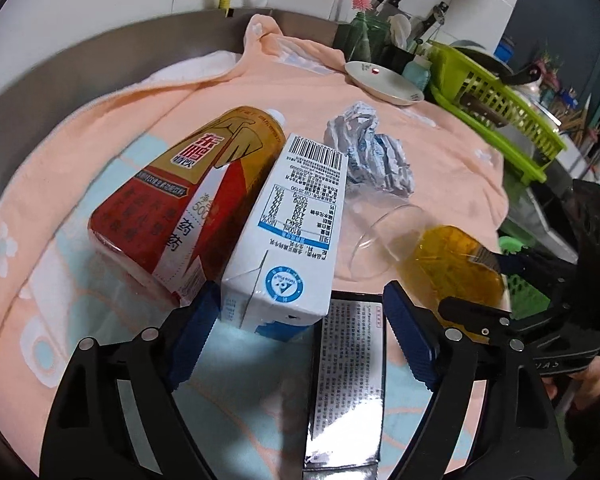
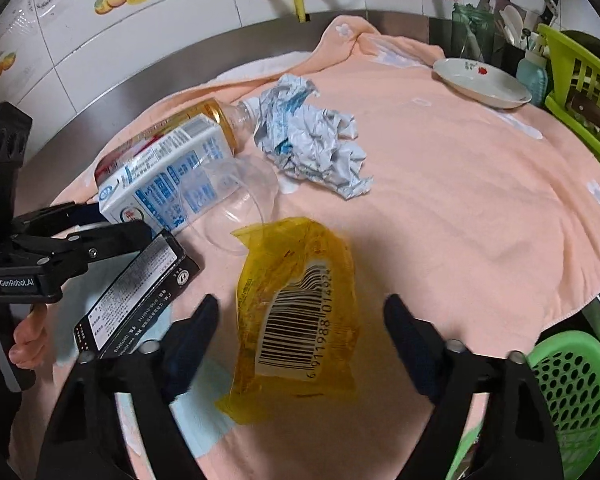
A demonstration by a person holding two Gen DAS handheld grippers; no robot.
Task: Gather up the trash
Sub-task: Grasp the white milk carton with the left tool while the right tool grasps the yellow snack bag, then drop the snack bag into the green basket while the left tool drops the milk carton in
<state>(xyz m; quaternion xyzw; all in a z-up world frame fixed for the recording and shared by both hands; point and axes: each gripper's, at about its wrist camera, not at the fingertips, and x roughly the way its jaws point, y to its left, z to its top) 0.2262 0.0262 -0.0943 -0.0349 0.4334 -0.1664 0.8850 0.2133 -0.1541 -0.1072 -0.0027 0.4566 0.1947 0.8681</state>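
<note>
The right gripper [image 2: 302, 330] hangs over the yellow wrapper [image 2: 294, 320], which lies flat on the peach towel [image 2: 460, 184] covering the tabletop. The wrapper sits between the two fingers, its long axis running straight ahead along the gripper's pointing line, so the fingers stand on either long edge. The jaws are apart with a clear gap to the wrapper on both sides; nothing is pinched yet. I'd judge a straight drop and squeeze would take it across its narrow width.

To the right gripper's left, the left gripper [image 1: 300, 332] also stands open, straddling the near ends of the milk carton [image 1: 288, 224] and a dark box [image 1: 348, 380]. Crumpled paper [image 2: 312, 136] lies further ahead.
</note>
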